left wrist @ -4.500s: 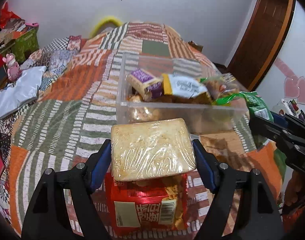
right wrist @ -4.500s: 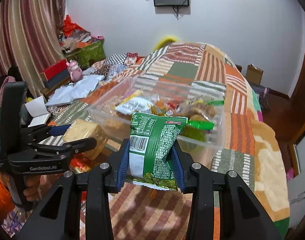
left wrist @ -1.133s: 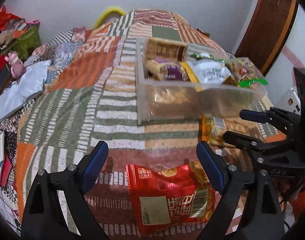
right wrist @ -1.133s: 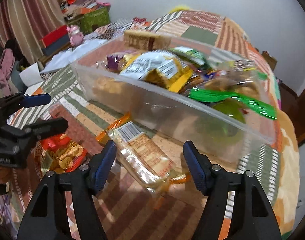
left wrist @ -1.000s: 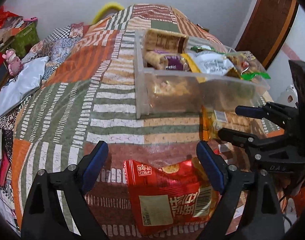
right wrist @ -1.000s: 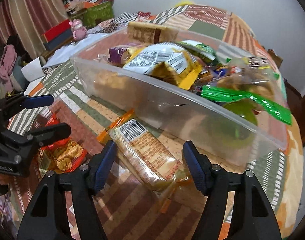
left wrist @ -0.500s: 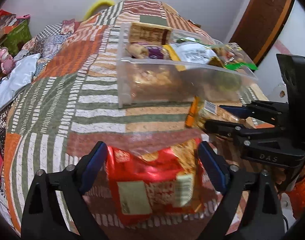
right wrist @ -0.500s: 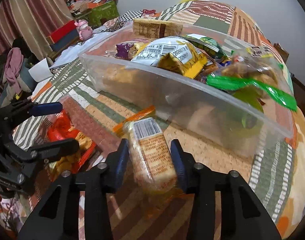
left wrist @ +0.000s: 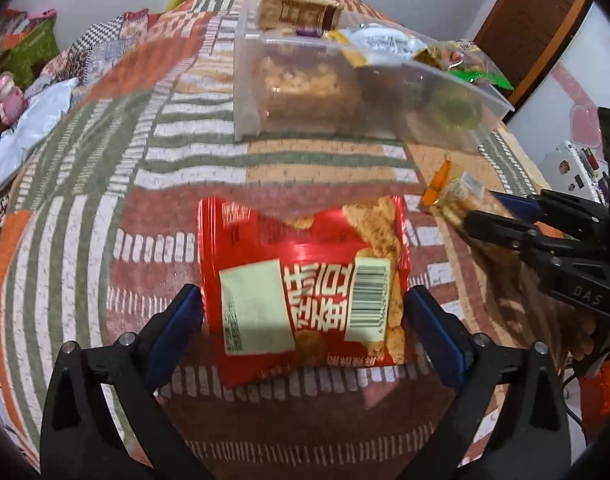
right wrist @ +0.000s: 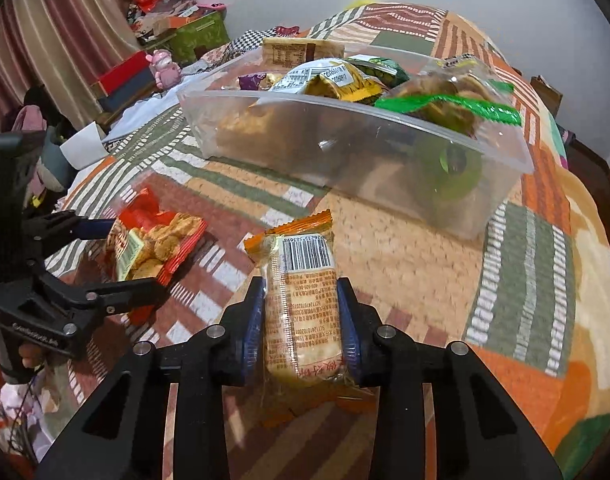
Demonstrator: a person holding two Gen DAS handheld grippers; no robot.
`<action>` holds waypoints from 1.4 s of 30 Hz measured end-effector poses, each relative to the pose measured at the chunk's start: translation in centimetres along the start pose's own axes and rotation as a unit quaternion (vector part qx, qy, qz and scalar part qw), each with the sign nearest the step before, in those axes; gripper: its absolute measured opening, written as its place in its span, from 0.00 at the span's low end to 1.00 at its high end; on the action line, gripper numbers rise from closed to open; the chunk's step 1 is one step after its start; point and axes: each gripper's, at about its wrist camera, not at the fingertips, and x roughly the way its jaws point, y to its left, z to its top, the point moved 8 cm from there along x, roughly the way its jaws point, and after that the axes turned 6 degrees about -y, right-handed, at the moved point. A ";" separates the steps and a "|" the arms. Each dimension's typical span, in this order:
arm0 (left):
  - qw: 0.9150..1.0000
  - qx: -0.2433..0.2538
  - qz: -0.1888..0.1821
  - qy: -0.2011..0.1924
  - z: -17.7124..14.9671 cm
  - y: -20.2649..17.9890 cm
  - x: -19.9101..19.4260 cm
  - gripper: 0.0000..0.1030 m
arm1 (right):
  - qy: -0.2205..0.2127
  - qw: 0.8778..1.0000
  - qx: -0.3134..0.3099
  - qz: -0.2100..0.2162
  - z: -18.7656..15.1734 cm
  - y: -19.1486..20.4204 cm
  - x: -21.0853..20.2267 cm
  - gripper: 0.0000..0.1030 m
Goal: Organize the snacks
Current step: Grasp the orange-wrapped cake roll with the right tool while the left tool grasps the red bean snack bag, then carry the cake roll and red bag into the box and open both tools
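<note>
Right gripper (right wrist: pixel 301 334) clamps our biscuit pack (right wrist: pixel 299 304); could crush it. Left gripper (left wrist: pixel 303 330) opening wide around red snack bag (left wrist: pixel 305 284); pads may slip off bag.

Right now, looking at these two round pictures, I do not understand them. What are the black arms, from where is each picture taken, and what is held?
There is no robot. A person holds one hand tool in each hand, and each tool ends in black tongs with blue pads. A small camera on each tool looks forward along them, so each picture comes from one tool.

The left tongs are opening, with a red snack bag between them on the patchwork bedspread; the pads do not press it. The right tongs are shut on an orange biscuit pack. Beyond stands a clear plastic bin already full of snacks.
</note>
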 end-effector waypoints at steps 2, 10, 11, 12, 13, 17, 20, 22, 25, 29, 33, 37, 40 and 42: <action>1.000 0.005 0.007 0.001 -0.1 -0.1 0.3 1.00 | -0.001 1.000 0.003 -0.001 -0.2 0.0 -0.1 0.31; 1.000 0.013 0.019 -0.007 0.8 -0.7 1.4 1.00 | -0.003 1.000 0.002 0.005 -1.1 0.2 -0.2 0.33; 1.000 0.014 0.019 -0.011 0.9 -0.8 1.4 1.00 | -0.004 1.000 0.000 0.004 -1.2 0.3 -0.2 0.33; 1.000 0.015 0.019 -0.015 0.9 -0.8 1.4 0.99 | -0.006 1.000 -0.001 0.003 -1.3 0.3 -0.2 0.32; 0.999 0.016 0.020 -0.020 0.9 -0.8 1.3 0.98 | -0.010 1.000 -0.001 0.003 -1.3 0.3 -0.3 0.32; 0.999 0.023 0.025 -0.036 0.7 -1.0 0.6 0.82 | -0.023 1.000 0.002 0.001 -1.3 0.3 -0.8 0.31; 0.999 0.023 0.026 -0.040 0.8 -1.1 0.1 0.73 | -0.041 0.999 0.009 0.001 -0.8 0.1 -1.6 0.31; 0.999 0.024 0.027 -0.041 1.0 -1.1 0.0 0.71 | -0.049 0.999 0.008 -0.002 -0.5 0.0 -2.1 0.31; 0.998 0.025 0.031 -0.049 1.2 -1.2 -0.5 0.70 | -0.066 0.998 0.007 -0.007 0.3 -0.1 -3.1 0.31; 0.997 0.021 0.020 -0.076 2.2 -1.9 -2.2 0.70 | -0.090 0.996 0.005 -0.017 1.6 -0.5 -4.2 0.31; 0.995 0.019 0.012 -0.102 4.0 -2.6 -3.7 0.70 | -0.111 0.993 0.009 -0.025 3.1 -0.9 -5.0 0.31; 0.992 0.009 0.008 -0.126 6.3 -2.8 -4.7 0.70 | -0.132 0.991 0.013 -0.029 4.7 -1.4 -5.7 0.31; 0.990 0.001 0.004 -0.140 8.2 -3.1 -5.1 0.70 | -0.146 0.989 0.014 -0.033 5.9 -1.5 -6.0 0.31; 0.989 -0.002 0.003 -0.147 9.3 -3.0 -5.1 0.70 | -0.155 0.987 0.015 -0.037 6.8 -1.7 -6.2 0.31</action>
